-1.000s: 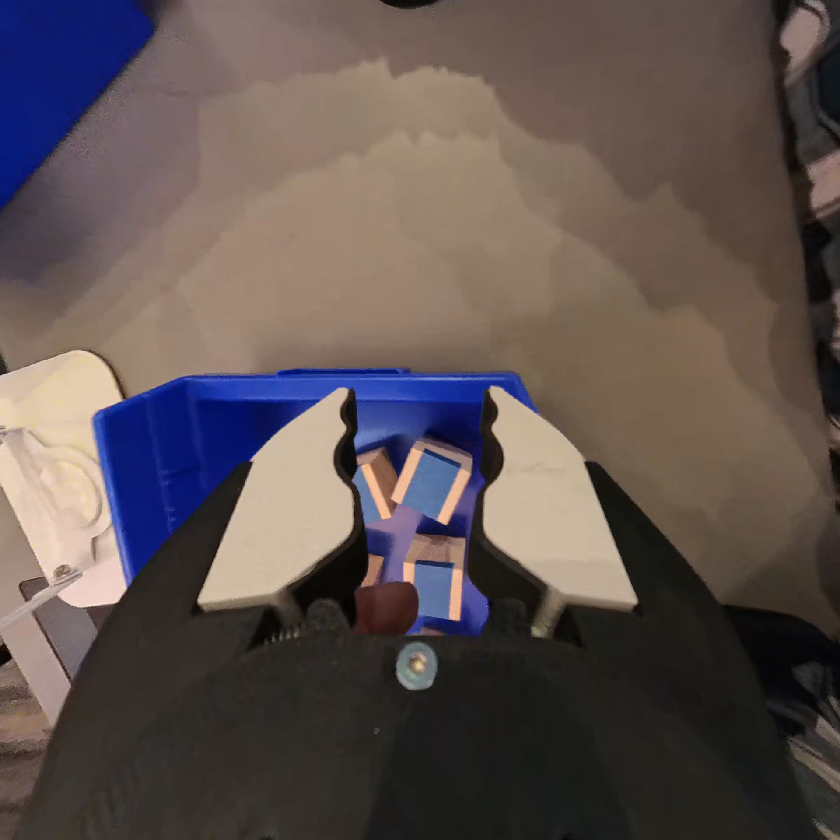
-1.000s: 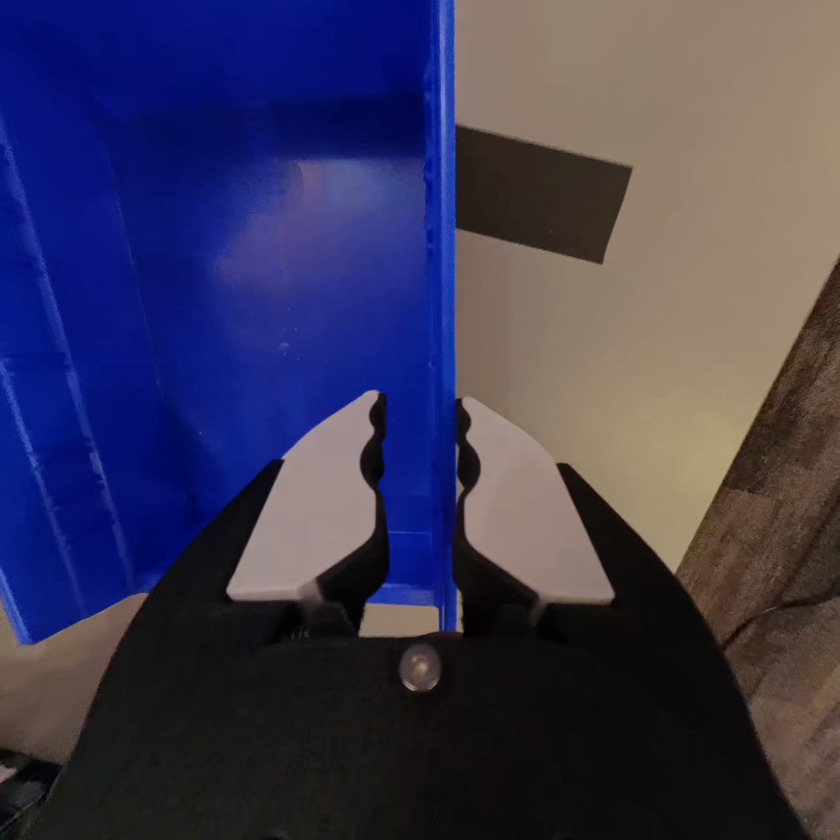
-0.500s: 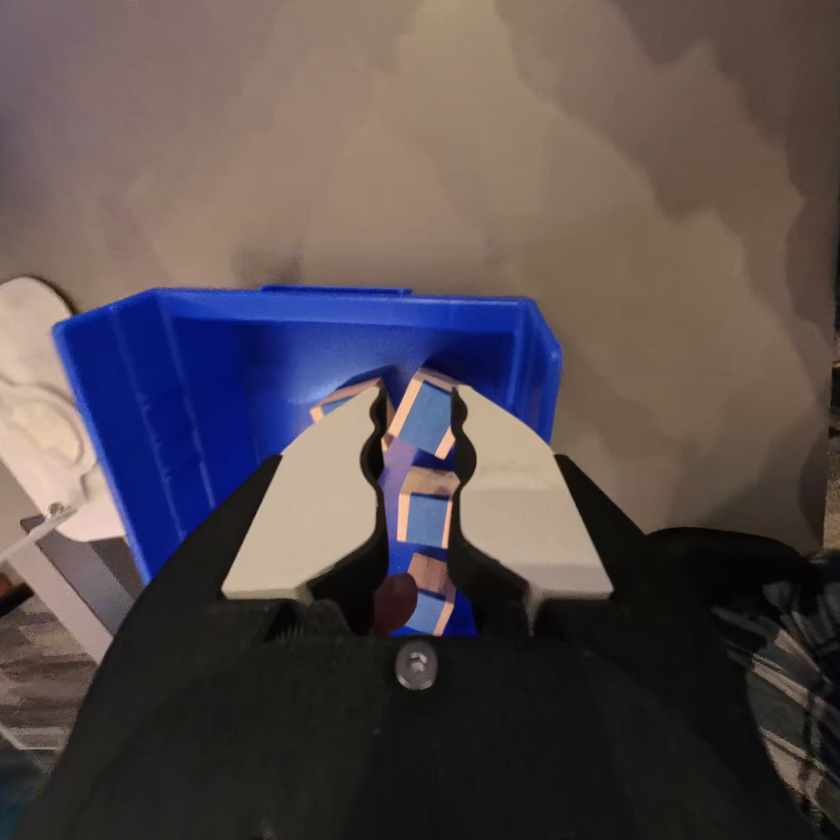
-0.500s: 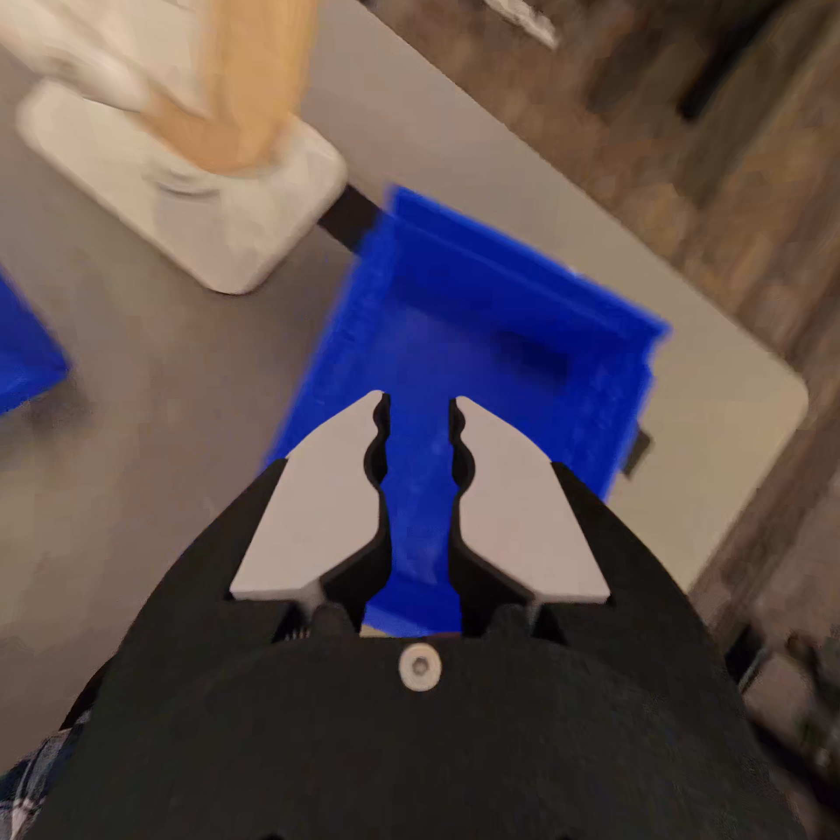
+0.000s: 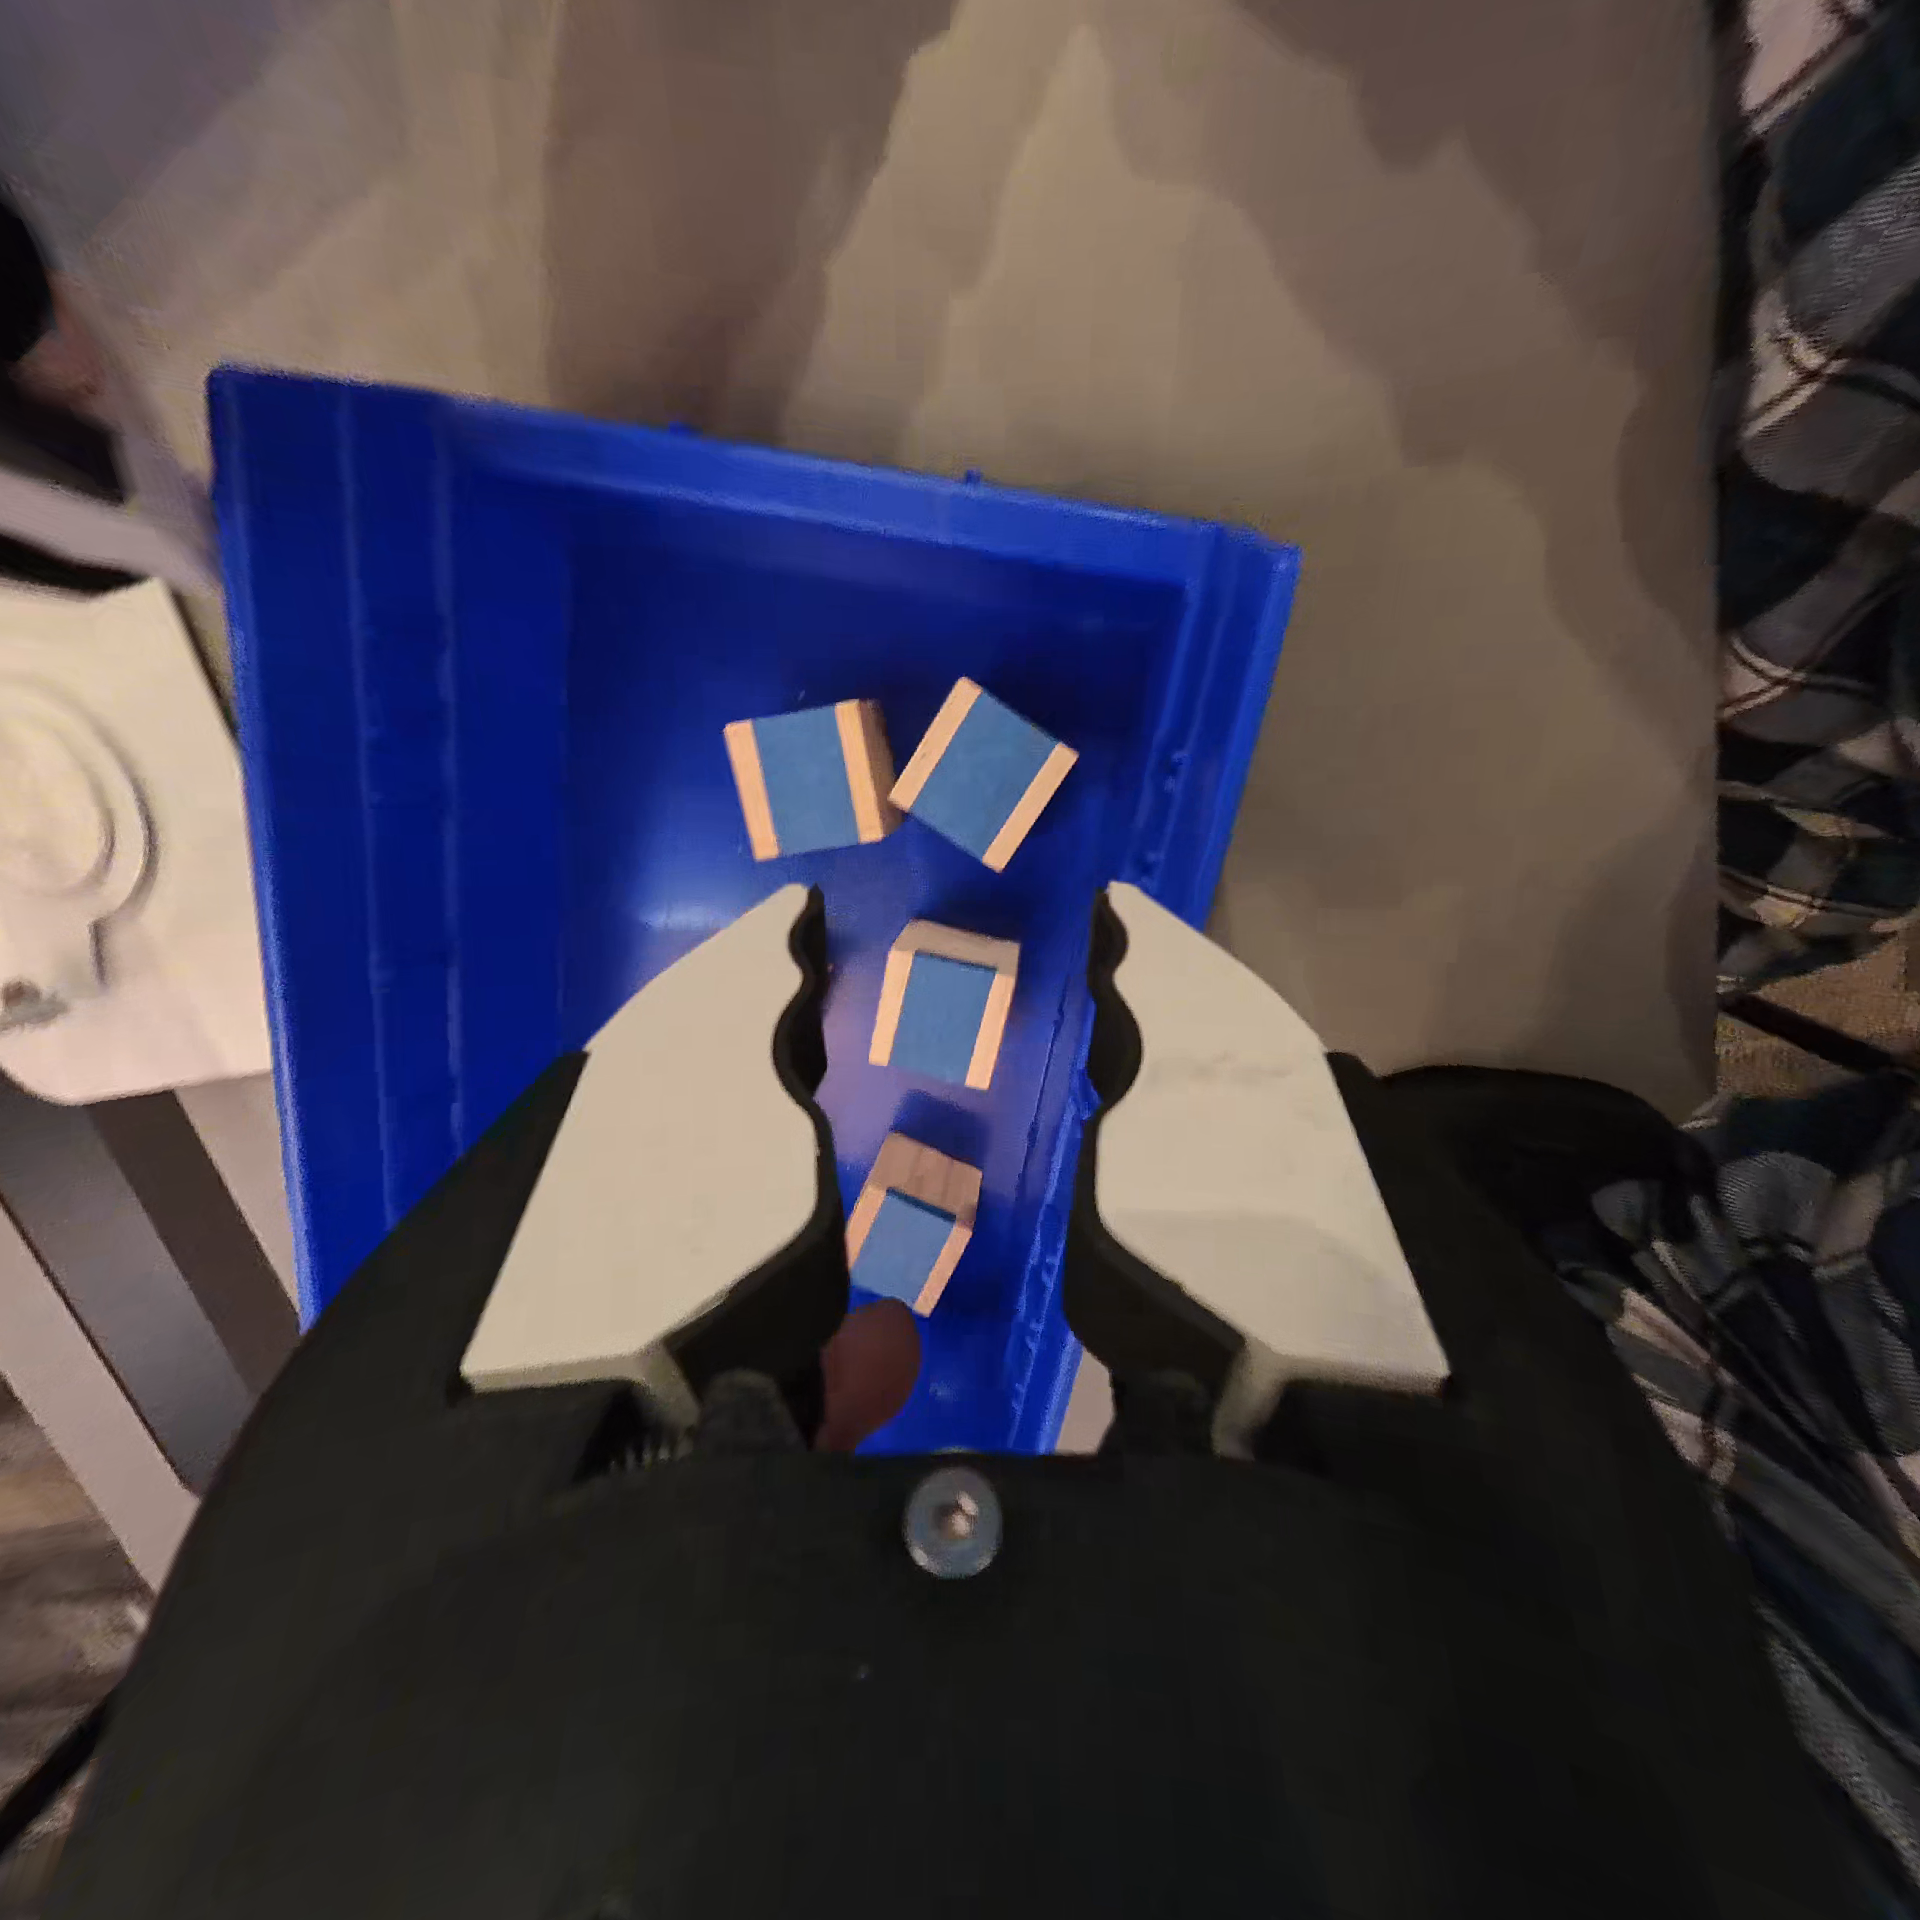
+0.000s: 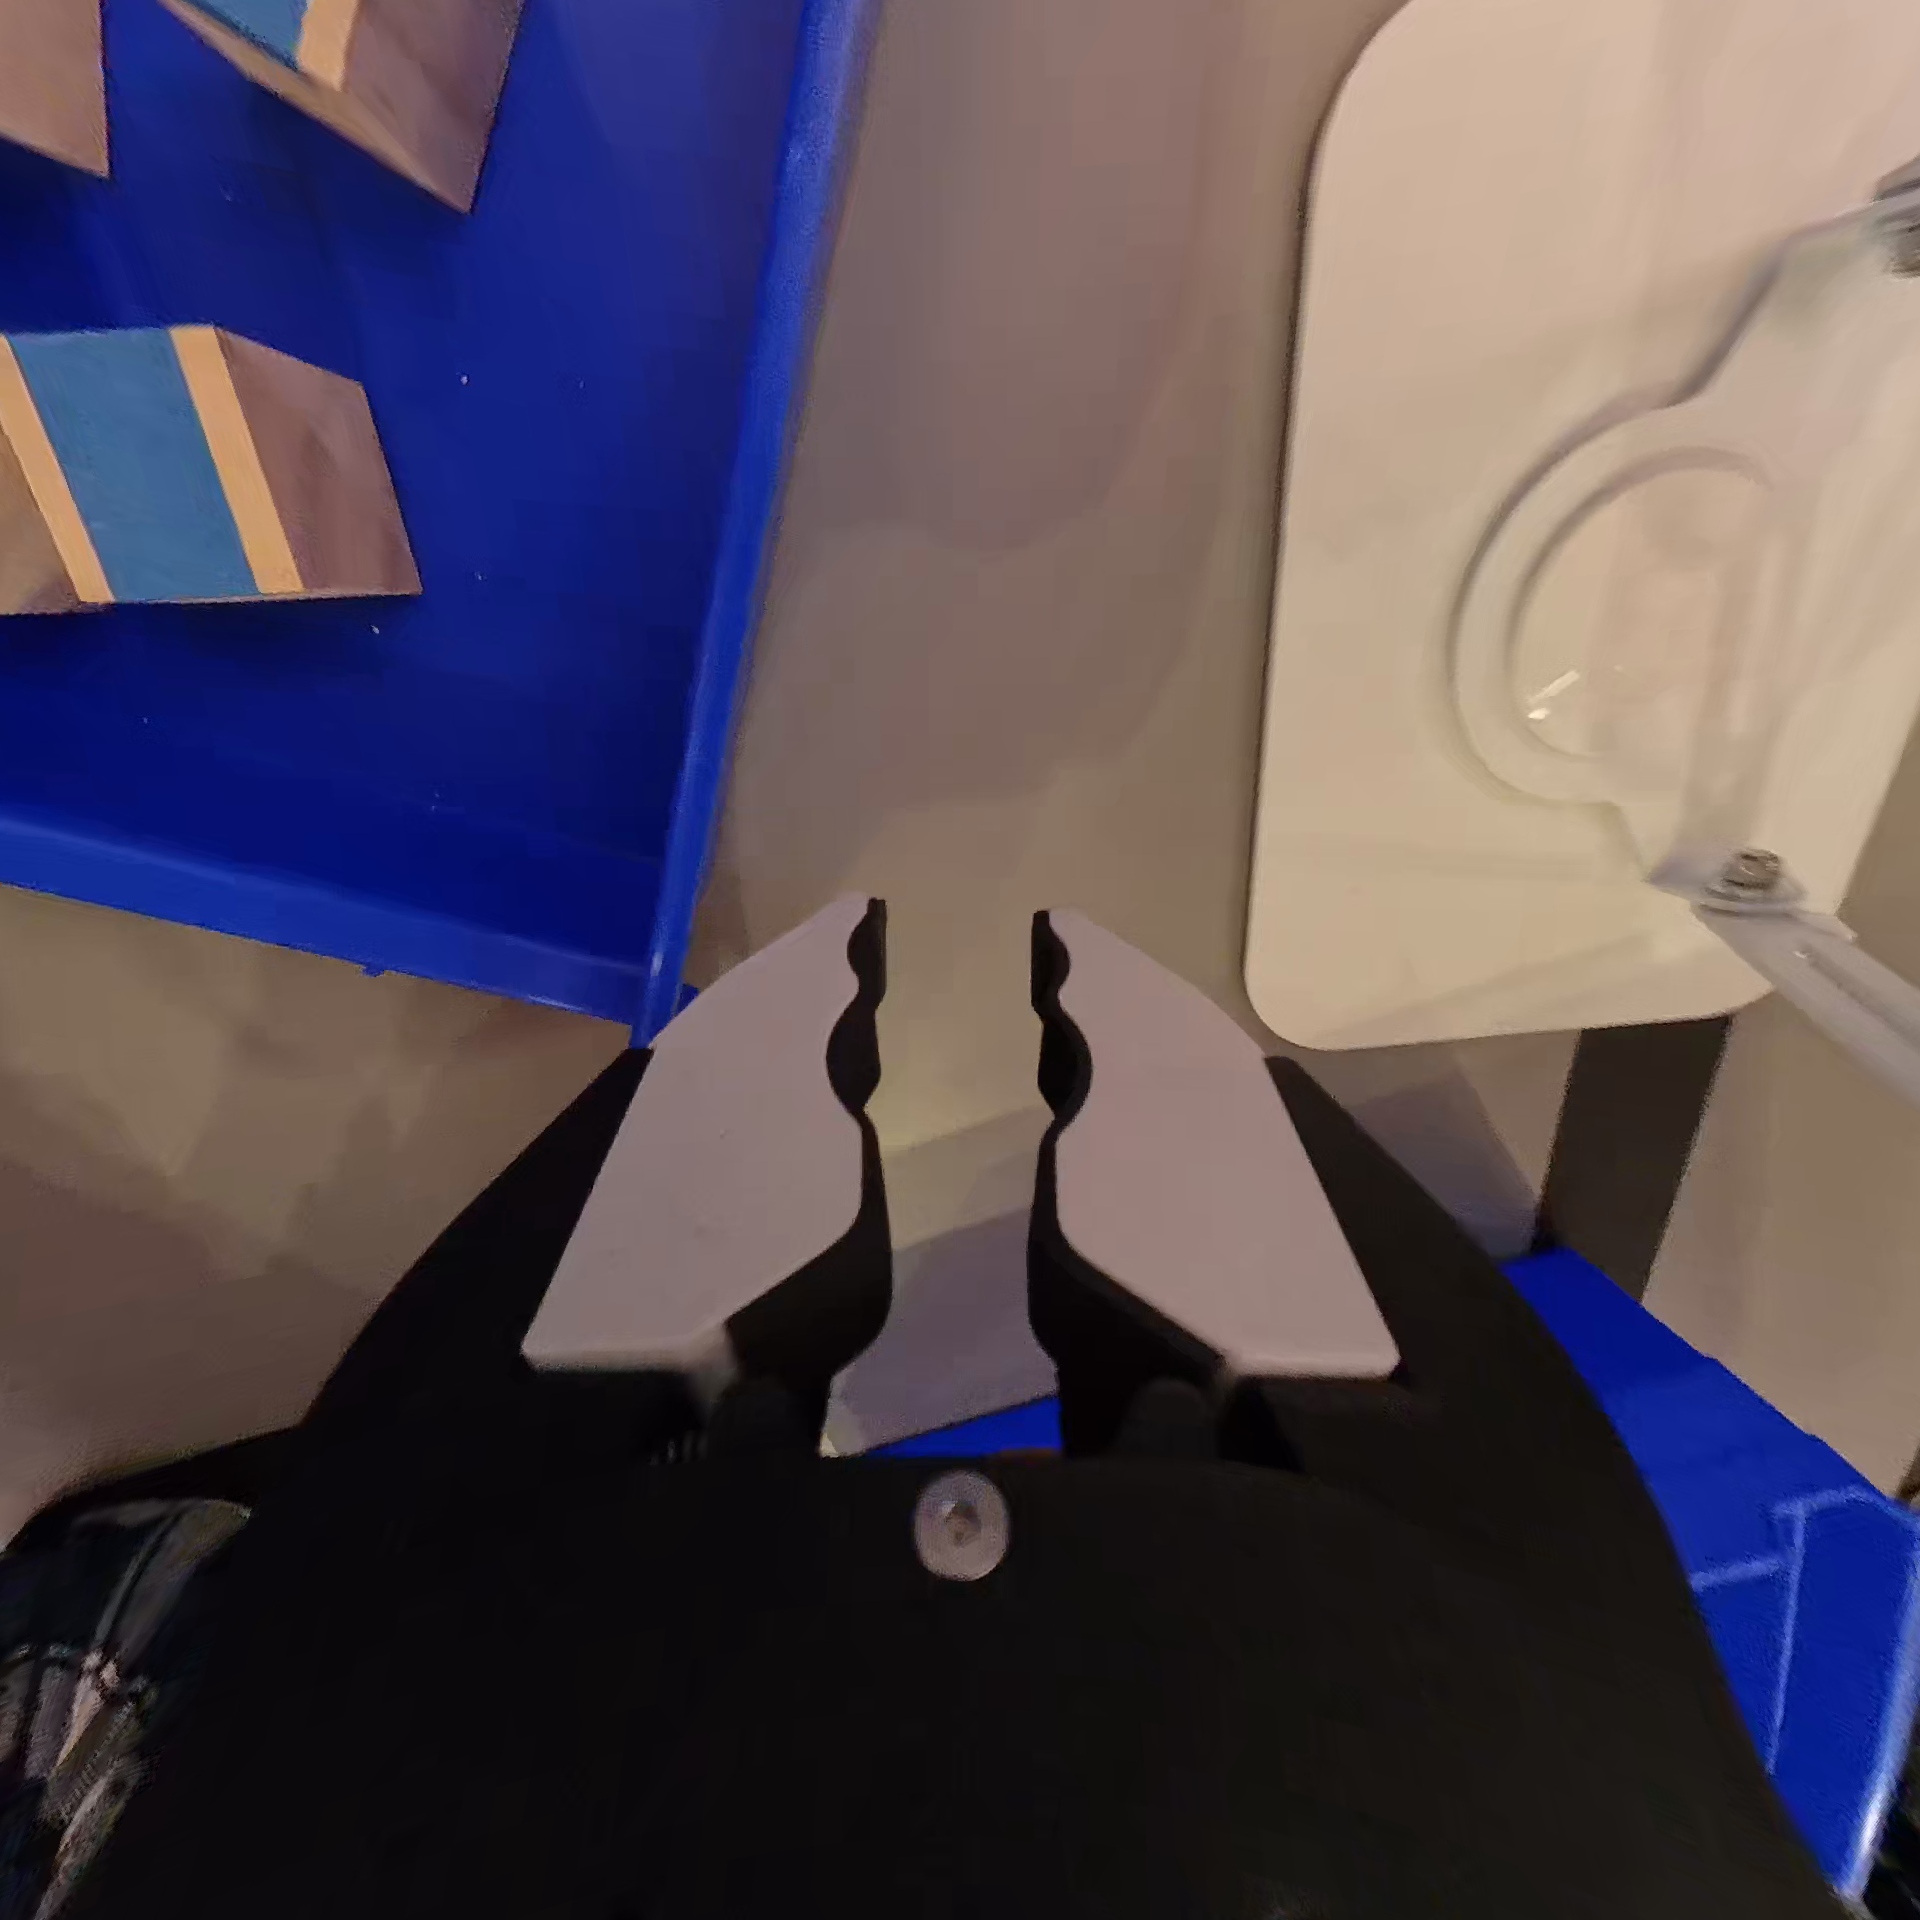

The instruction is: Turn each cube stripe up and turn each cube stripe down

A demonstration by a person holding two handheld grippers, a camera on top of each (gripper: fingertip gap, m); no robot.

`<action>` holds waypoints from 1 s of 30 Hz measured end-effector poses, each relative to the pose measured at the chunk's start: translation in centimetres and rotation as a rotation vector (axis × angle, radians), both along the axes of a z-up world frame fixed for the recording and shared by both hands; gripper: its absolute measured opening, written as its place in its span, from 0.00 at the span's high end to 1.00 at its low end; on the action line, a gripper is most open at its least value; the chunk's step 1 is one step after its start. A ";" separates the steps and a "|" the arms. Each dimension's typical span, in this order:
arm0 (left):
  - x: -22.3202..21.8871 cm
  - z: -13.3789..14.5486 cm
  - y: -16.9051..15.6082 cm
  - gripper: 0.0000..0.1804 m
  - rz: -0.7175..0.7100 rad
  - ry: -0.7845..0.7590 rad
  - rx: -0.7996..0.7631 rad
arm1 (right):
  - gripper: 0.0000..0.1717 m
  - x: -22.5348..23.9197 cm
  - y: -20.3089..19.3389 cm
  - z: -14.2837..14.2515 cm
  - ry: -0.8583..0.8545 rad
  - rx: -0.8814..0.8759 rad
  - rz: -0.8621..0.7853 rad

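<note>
Four wooden cubes (image 5: 940, 1003) lie stripe up inside a blue bin (image 5: 343, 831) on a grey counter (image 5: 1403, 520). The left hand-held gripper (image 5: 956, 914) hovers above them, jaws apart and holding nothing – one cube sits below the gap, untouched. The right hand-held gripper (image 6: 956, 920) hangs apart and bare beside the bin. To flip well, lower squarely onto the cube's plain sides – clear of the bin wall

White stand base (image 6: 1538, 520) on grey table (image 6: 987, 520).

Two close downward wrist views, shared blue bin (image 5: 343, 831).
</note>
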State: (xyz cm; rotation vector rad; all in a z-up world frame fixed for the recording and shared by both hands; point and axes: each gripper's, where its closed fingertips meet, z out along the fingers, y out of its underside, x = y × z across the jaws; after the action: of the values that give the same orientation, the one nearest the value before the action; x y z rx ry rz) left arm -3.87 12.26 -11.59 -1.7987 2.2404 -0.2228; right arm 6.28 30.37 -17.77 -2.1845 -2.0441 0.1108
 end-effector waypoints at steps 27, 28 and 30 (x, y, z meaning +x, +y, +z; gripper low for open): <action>-1.3 1.6 6.3 0.68 0.261 0.065 0.357 | 0.69 -3.5 -2.5 4.0 0.175 0.118 0.078; -2.1 1.5 7.1 0.67 0.297 0.078 0.363 | 0.68 -3.4 -2.3 3.5 0.152 0.127 0.077; -4.0 1.3 8.5 0.64 0.355 0.132 0.400 | 0.67 -3.4 -2.4 2.6 0.120 0.117 0.084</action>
State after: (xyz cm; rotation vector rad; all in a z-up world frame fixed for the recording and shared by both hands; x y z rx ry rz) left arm -7.83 20.78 -10.26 -1.9745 1.8263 0.3932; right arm 2.89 27.95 -15.13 -1.9747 -2.0222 0.1249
